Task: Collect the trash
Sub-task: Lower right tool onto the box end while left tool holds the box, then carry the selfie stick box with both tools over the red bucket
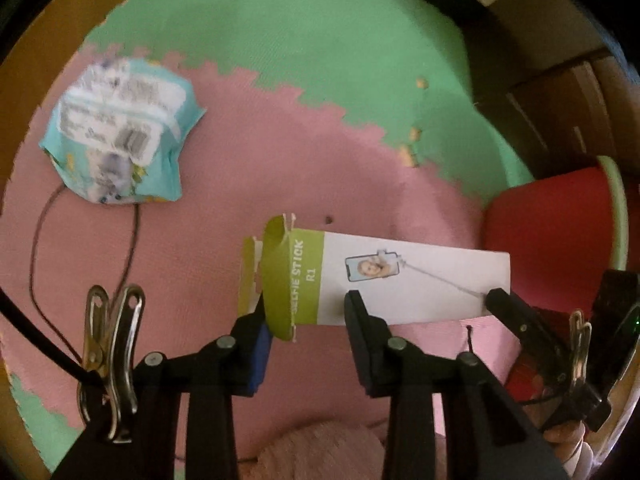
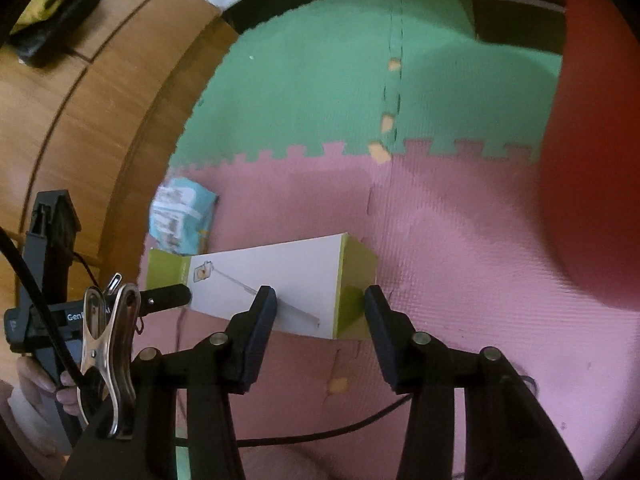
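While both tongs, left [image 1: 308,316] and right [image 2: 320,304], clamp it, the white-and-green cardboard selfie-stick box [image 1: 384,280] looks light, stiff, crushable; opposite ends suit.

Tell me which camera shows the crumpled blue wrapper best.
The left wrist view: the blue wrapper lies large and unobstructed on the pink mat, its white label and barcode visible though blurred. The right wrist view shows it small, its lower edge behind the selfie stick box.
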`<state>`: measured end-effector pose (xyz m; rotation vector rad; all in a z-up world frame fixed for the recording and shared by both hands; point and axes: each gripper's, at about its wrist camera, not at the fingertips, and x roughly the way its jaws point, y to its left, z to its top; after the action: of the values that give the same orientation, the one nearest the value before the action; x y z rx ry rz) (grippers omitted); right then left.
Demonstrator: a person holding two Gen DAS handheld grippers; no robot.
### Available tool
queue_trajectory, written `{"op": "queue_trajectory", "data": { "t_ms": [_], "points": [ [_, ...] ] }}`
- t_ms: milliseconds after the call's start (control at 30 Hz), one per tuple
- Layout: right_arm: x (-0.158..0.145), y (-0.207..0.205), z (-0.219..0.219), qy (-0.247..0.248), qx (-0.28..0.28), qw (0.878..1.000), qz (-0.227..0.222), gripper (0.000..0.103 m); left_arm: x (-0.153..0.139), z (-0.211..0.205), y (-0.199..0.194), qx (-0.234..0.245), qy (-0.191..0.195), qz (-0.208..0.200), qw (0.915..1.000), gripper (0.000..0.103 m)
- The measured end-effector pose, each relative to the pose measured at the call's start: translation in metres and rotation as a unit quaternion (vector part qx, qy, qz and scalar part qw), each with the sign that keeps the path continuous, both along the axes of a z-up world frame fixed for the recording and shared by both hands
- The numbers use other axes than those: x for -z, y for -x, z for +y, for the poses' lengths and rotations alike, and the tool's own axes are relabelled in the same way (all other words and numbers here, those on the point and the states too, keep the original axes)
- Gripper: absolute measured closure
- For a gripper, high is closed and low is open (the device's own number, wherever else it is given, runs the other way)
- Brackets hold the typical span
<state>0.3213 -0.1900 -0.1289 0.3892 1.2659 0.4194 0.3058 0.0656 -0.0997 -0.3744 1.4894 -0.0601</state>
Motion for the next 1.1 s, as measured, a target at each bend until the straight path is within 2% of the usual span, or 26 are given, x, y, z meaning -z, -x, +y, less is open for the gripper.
{"op": "queue_trajectory", "data": {
  "t_ms": [300, 433, 567, 767, 933, 1100],
  "points": [
    [-0.115, 0.026, -0.040, -0.002, 0.025, 0.999, -0.048, 0.055, -0.128, -0.033, 0.004, 0.037, 0.011, -0.057, 0.9977, 0.069],
    [-0.170, 0.041, -0.076, 0.004, 0.061, 0.995, -0.073, 0.055, -0.179, -0.075, 0.000, 0.079, 0.023, -0.089, 0.9927, 0.069],
    [-0.211, 0.051, -0.115, 0.017, 0.103, 0.990, -0.097, 0.055, -0.214, -0.120, -0.010, 0.125, 0.036, -0.118, 0.9845, 0.069],
    [-0.248, 0.063, -0.177, 0.042, 0.174, 0.976, -0.123, 0.055, -0.236, -0.184, -0.032, 0.182, 0.064, -0.139, 0.9714, 0.068],
    [-0.251, 0.065, -0.222, 0.059, 0.225, 0.965, -0.121, 0.055, -0.230, -0.235, -0.049, 0.215, 0.079, -0.135, 0.9640, 0.068],
    [-0.244, 0.063, -0.257, 0.077, 0.259, 0.956, -0.118, 0.055, -0.209, -0.278, -0.066, 0.240, 0.081, -0.118, 0.9602, 0.068]
  ]
}}
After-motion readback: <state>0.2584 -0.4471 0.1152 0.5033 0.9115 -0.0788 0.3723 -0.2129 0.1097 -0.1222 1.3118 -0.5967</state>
